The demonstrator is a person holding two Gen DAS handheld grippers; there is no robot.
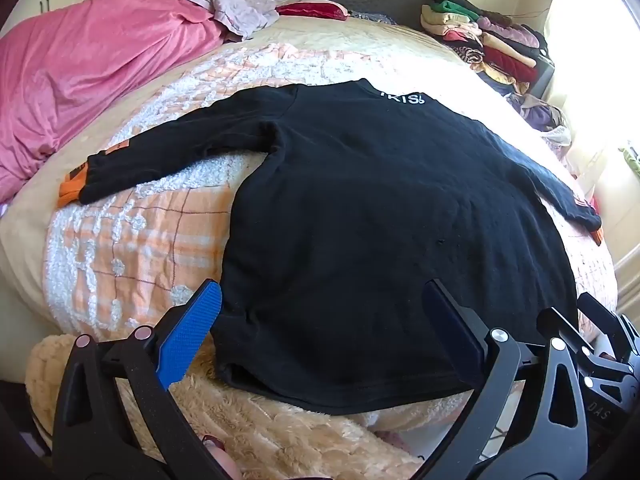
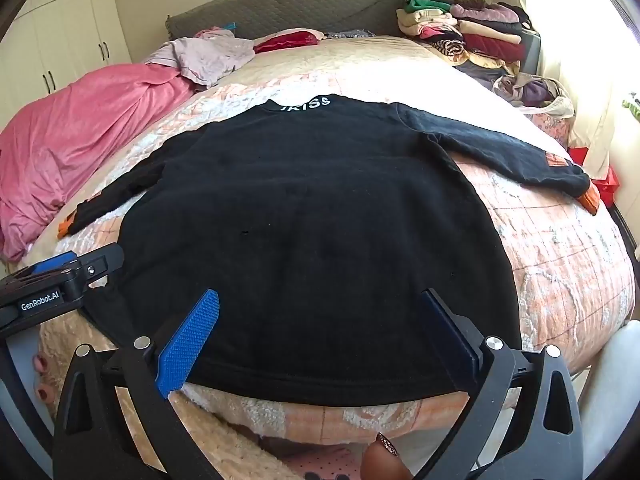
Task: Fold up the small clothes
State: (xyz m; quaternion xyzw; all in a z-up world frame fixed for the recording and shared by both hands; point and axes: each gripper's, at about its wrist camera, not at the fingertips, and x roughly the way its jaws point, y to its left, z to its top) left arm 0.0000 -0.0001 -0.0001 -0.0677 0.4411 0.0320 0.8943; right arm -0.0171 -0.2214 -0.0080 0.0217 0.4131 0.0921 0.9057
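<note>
A black long-sleeved top [image 1: 376,208] [image 2: 304,216] lies flat on the bed, both sleeves spread out, orange cuffs at the ends, white letters at the collar far from me. My left gripper [image 1: 324,300] hangs open over the hem's left part, nothing between its blue pads. My right gripper [image 2: 320,308] is open too, over the hem's middle and right part, pads clear of the cloth. In the right wrist view the left gripper [image 2: 76,264] shows at the left edge, by the hem's left corner.
A pink blanket [image 1: 88,80] is heaped at the left of the bed. Loose pale clothes [image 1: 236,8] lie near the grey headboard [image 2: 288,8]. A stack of folded clothes [image 2: 460,32] stands at the far right. A fluffy cream throw [image 1: 260,432] hangs at the near edge.
</note>
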